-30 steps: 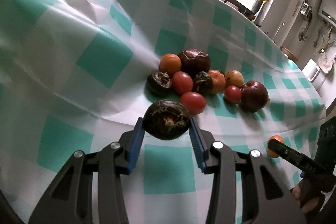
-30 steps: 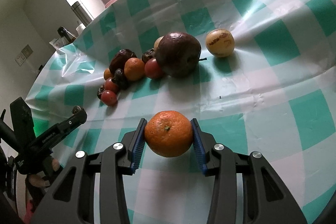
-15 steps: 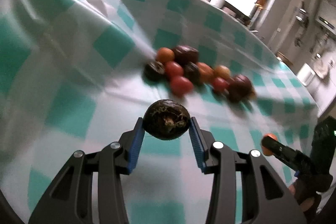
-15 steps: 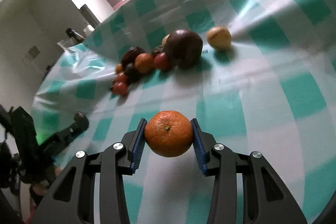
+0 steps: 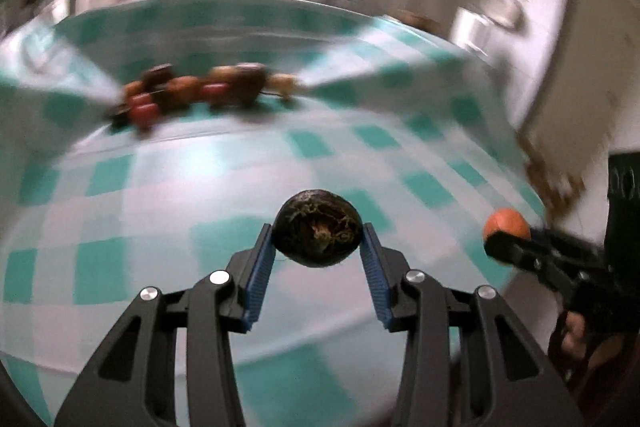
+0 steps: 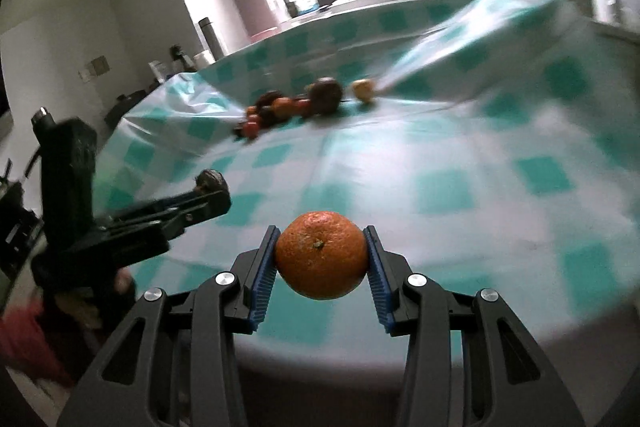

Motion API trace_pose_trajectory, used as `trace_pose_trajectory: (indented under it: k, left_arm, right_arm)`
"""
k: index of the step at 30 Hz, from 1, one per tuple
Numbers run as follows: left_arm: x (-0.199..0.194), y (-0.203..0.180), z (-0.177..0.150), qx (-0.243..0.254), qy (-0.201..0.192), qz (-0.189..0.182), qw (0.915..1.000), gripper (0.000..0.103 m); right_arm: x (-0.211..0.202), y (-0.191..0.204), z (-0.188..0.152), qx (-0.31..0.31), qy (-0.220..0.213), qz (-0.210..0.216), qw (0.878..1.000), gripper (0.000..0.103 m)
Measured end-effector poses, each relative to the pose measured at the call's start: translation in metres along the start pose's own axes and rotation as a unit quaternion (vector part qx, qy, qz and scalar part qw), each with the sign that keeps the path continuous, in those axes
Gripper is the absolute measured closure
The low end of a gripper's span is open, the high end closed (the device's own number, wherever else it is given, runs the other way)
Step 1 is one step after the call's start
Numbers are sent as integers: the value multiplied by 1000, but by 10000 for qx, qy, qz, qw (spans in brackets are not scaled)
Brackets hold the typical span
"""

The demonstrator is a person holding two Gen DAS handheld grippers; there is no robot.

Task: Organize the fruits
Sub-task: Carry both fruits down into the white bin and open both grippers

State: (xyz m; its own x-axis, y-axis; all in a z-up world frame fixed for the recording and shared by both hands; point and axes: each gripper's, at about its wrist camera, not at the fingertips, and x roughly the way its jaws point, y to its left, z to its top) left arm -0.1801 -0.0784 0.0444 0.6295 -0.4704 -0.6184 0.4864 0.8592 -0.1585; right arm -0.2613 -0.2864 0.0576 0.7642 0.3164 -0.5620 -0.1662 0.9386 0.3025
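Firstly, found left gripper point(image 5: 316, 230) clamped on a dark wrinkled fruit point(image 5: 316, 241), with blue pads pressed to its two sides. Judged it carried clear of the checked tablecloth point(image 5: 160, 207). Recorded the fruit's longer axis lying across the jaws, rough scarred face toward the camera. Placed the remaining fruit pile point(image 5: 192, 93) well ahead of that gripper and off to its left, far across the cloth, strung in a loose row from left to right. Could not separate single pieces in the left wrist view for blur. Next, found right gripper point(image 6: 321, 233) clamped on an orange point(image 6: 321, 261), pads against both sides and stem end toward the camera. Judged it held over the near edge of the table. Sighted the same pile in the right wrist view, again well ahead and somewhat left, with a pale fruit point(image 6: 363, 89) at its right end, just beside the largest dark one. Noted left gripper at the left of that view, near the right gripper and pointed roughly the same way. Judged both about equally far from the pile, the left one on the pile's side. Saw no bowl, tray or basket in either view, so could not tell the set-down place. Judged the coming move to depend on finding it, with both loads well apart from the heap.
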Motion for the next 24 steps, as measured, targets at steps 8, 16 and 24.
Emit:
trace_pose_trajectory:
  k: [8,16,24]
  left_arm:
    - [17,-141,-22,1738,482,-1082,9776,59]
    - [76,-252,-85,3331,1639,-1680,9132,59]
    - [187,-287,-158,3568,3186,-1385,8672,59]
  right_arm:
    - [-86,-85,-60,657,-157,-1194,9905,61]
    - [-53,-159,-125,1309,1231,-2374,9547,61]
    - [15,-217,-152,1382,2757,-2812,9087,61]
